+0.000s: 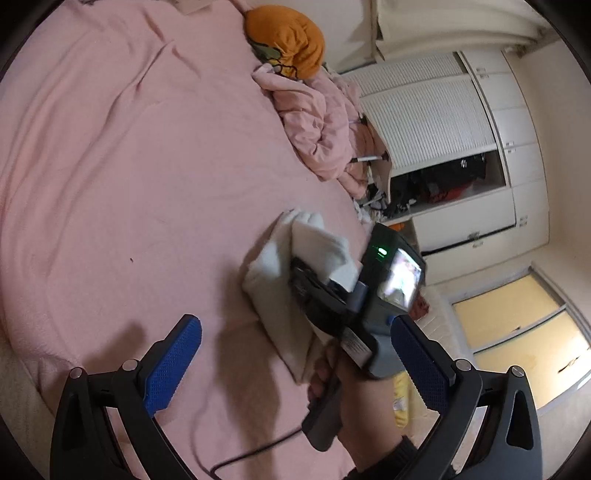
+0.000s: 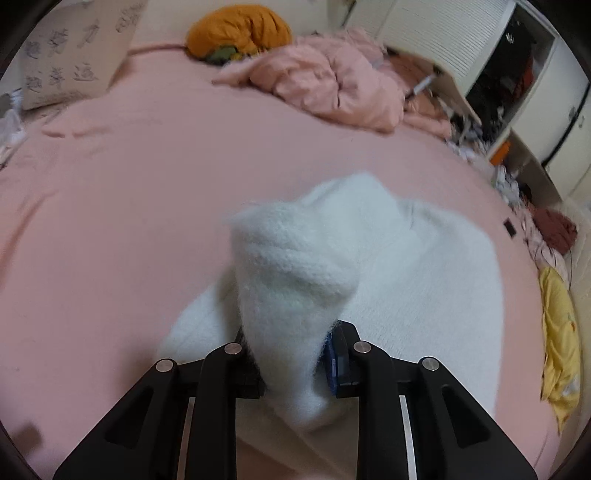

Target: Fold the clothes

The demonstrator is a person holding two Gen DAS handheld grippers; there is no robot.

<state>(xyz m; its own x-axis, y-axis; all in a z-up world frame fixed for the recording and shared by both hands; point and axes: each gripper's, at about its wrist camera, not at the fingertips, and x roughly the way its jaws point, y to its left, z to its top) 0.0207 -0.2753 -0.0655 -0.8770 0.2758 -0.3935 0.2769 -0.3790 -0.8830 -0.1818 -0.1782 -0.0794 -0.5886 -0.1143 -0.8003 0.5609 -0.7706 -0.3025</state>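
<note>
A fluffy white garment (image 2: 424, 280) is spread on the pink bed (image 2: 147, 192), and a raised fold of it is pinched between the closed jaws of the right tool (image 2: 295, 354); the rest is seen lying flat beyond and to either side of the jaws. In the left wrist view, the left tool (image 1: 295, 365) is held wide open above the bed with nothing between its blue pads (image 1: 173, 365), just beside the garment (image 1: 273, 280), whose near part is hidden by the right tool (image 1: 332, 295) and the hand (image 1: 354, 402) holding it. A crumpled pink blanket (image 2: 332, 88) and an orange bundle (image 2: 236, 29) are seen at the far edge of the bed, well apart from the garment. A yellow cloth (image 2: 557, 343) is seen beside the bed on the right.
</note>
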